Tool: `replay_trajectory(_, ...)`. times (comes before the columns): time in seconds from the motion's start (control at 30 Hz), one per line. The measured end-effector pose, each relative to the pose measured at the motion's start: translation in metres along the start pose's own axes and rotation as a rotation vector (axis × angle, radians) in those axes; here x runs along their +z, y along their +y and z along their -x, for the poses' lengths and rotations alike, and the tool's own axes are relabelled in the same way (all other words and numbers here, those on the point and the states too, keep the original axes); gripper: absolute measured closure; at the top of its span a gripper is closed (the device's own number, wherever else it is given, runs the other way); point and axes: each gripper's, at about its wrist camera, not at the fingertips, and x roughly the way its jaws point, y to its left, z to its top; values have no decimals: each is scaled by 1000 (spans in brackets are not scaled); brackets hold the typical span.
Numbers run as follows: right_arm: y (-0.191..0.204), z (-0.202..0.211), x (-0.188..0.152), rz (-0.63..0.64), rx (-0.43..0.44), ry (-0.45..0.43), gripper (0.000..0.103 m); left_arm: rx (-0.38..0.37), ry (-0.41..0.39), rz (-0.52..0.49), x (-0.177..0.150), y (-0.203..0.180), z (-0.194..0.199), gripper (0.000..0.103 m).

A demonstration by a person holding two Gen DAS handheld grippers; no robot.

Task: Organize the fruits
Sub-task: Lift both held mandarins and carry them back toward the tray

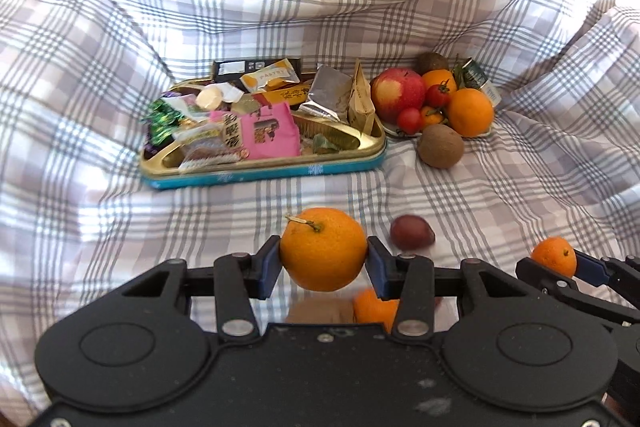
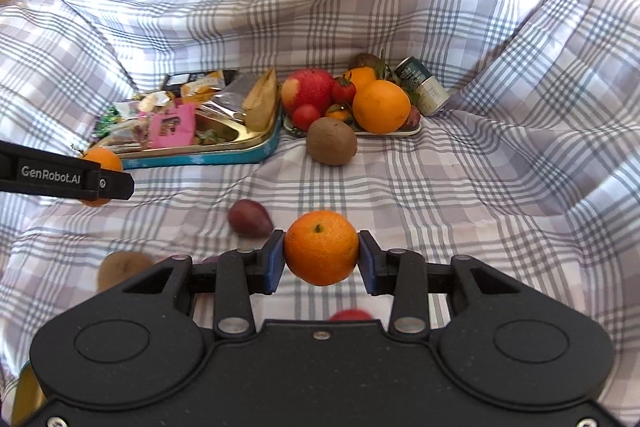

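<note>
Gripping a stemmed orange [image 1: 323, 250] between its blue pads, the left gripper [image 1: 323, 259] hangs over the plaid cloth [image 1: 120, 207]. The right gripper [image 2: 321, 259] is clamped on a smaller mandarin [image 2: 321, 253]. Ahead, a fruit plate [image 2: 400, 134] holds an apple [image 2: 308, 89], tomatoes and oranges, just beside a snack tin [image 1: 260, 175]; one kiwi [image 2: 331, 141] lies against the plate's front edge.

- Plaid cloth [image 2: 400, 187], grey, blue and white, covers the whole surface; it is wrinkled.
- Cloth rises in folds at back and right.
- Bright light washes out the upper edge.
</note>
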Motion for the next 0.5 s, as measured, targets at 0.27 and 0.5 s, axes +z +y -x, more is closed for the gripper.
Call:
replay_trajectory(0.27,5,44,-21,14,26,-21,56,17,-9,18,-42,-3,52,58)
replay_trajectory(0.5,11,79,-43,19,42,-36,56,15,7,56,-83,-5,85,58)
